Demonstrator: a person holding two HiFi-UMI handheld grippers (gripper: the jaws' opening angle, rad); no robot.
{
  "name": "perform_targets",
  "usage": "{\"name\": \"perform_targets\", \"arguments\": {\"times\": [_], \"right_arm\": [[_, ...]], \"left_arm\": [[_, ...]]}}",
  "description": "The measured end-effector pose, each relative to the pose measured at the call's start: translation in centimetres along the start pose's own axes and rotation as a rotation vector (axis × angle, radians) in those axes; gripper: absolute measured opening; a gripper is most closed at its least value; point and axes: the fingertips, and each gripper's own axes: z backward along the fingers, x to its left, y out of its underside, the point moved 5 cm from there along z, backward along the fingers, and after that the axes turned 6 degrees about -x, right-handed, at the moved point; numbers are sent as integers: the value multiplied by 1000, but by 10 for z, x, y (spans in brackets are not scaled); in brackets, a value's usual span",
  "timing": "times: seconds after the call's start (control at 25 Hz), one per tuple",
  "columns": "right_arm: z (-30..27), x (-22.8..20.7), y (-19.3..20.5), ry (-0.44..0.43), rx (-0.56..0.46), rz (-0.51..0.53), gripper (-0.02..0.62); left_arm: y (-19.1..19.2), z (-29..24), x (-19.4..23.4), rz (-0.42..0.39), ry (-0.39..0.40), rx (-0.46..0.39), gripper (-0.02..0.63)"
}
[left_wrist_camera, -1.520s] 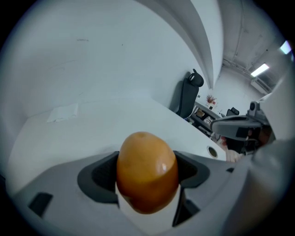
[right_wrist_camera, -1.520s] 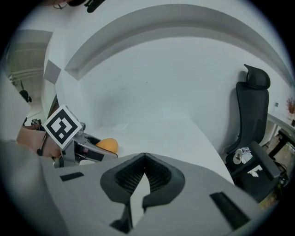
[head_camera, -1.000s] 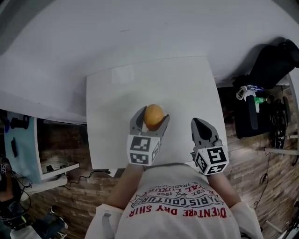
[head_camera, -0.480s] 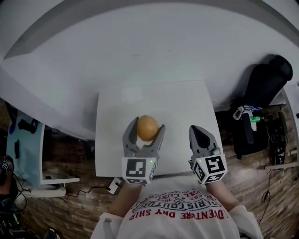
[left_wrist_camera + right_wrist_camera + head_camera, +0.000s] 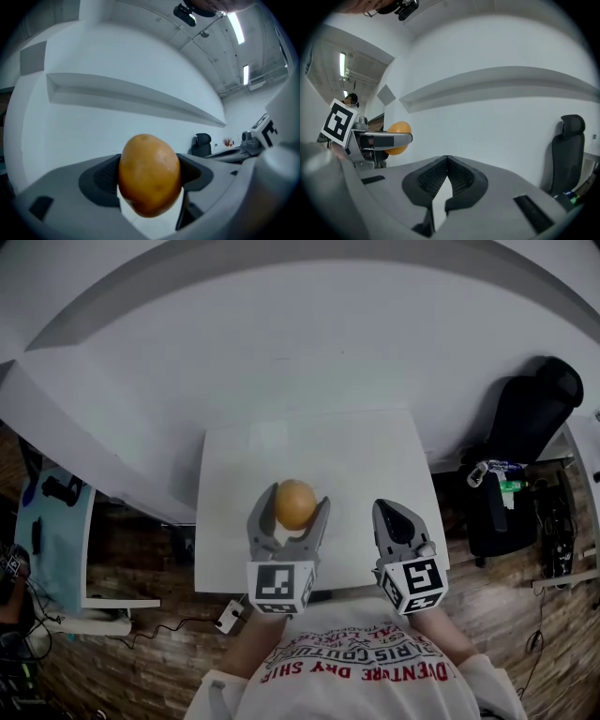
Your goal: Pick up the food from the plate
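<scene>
The left gripper (image 5: 292, 510) is pinching the orange food (image 5: 149, 174), pickup seemingly done; the right gripper (image 5: 390, 514), pressed together alongside, is idling.

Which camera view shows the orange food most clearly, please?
The left gripper view: the orange food fills the centre, close up, clamped between the pads of the left gripper. The head view shows it small, from above. The right gripper view shows only part of it, far left, behind a jaw.
</scene>
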Motion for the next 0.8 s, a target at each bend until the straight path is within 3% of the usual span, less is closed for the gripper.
{"name": "perform_targets", "arguments": {"times": [0.8], "right_arm": [[11, 9, 13, -7, 19, -24, 9]], "left_arm": [[23, 6, -6, 46, 10, 73, 360]]}}
